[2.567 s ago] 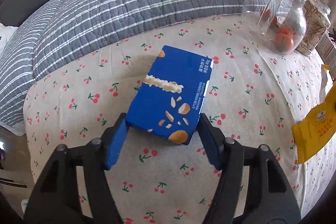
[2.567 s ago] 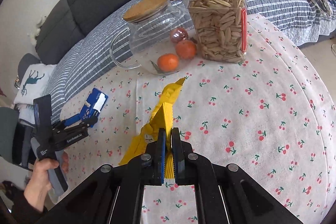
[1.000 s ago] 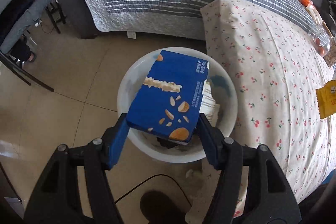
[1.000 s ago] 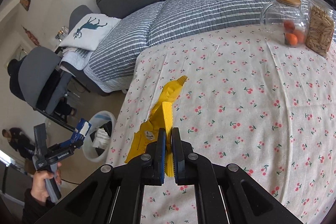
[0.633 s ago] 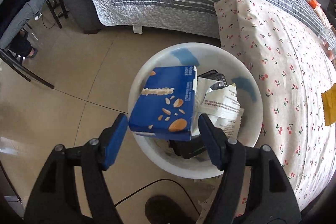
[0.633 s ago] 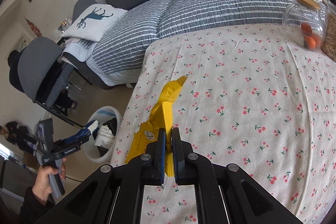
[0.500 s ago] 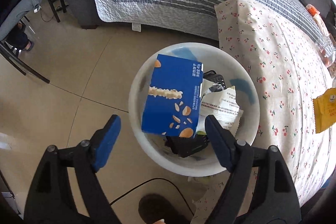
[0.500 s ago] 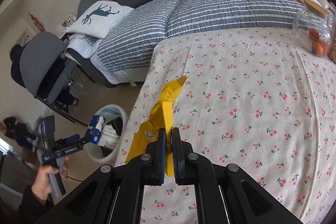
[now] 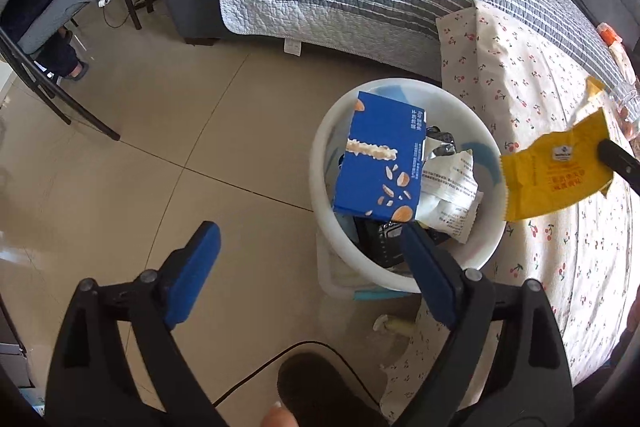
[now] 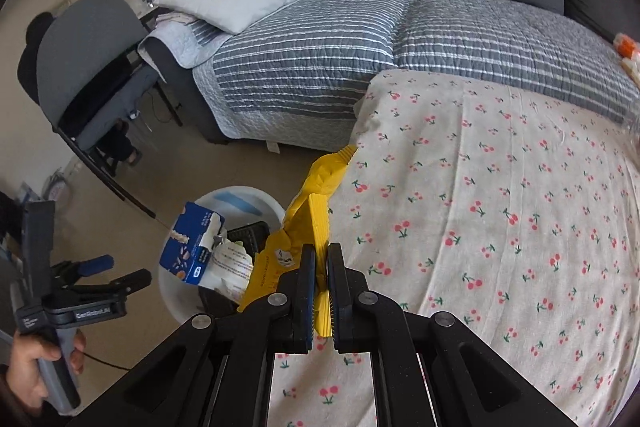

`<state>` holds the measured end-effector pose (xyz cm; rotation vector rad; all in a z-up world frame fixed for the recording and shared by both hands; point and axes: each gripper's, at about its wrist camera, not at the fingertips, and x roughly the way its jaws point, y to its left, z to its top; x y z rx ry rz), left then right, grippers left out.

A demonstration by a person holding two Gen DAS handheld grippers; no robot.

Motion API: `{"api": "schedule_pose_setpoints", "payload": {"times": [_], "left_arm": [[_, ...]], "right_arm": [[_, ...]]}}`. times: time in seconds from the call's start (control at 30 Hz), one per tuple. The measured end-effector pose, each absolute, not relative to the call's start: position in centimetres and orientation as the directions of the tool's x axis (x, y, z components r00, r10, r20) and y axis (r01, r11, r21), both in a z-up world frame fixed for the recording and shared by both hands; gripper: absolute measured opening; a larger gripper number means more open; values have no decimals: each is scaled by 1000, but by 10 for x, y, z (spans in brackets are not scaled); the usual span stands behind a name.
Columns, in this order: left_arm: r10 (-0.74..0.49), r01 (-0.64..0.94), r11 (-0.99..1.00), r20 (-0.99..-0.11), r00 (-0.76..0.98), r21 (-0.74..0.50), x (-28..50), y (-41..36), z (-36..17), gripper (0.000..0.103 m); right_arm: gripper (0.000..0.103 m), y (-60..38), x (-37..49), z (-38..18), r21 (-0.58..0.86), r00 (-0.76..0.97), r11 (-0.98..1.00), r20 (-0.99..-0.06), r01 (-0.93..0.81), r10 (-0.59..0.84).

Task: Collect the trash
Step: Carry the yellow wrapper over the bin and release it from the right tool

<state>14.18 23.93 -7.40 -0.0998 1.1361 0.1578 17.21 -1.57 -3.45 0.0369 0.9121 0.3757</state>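
Covering the right of the scene, a cherry-print cloth (image 10: 500, 211) drapes a table beside a sofa under a striped quilt (image 10: 360, 47). On the tile floor at the cloth's edge stands a white bin (image 9: 324, 187) holding crumpled paper (image 9: 448, 195) and a blue box (image 9: 380, 167), which leans on the bin's left side, long axis running from the near rim toward the far rim. The left gripper (image 9: 308, 267) hangs wide open and empty above the near rim. The right gripper (image 10: 319, 291) pinches a yellow wrapper (image 10: 316, 211) whose free end points away toward the sofa, above the bin's edge.
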Motion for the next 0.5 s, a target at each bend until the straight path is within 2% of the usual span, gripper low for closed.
{"api": "schedule_pose_setpoints", "payload": {"times": [0.3, 0.5], "left_arm": [[65, -165, 986, -902, 427, -7, 146, 238, -68, 92], [68, -158, 987, -905, 420, 1, 147, 236, -69, 92]], "right_arm": [[6, 56, 182, -49, -127, 644, 916, -748, -380, 163], [7, 67, 192, -69, -126, 617, 915, -772, -384, 153]]}}
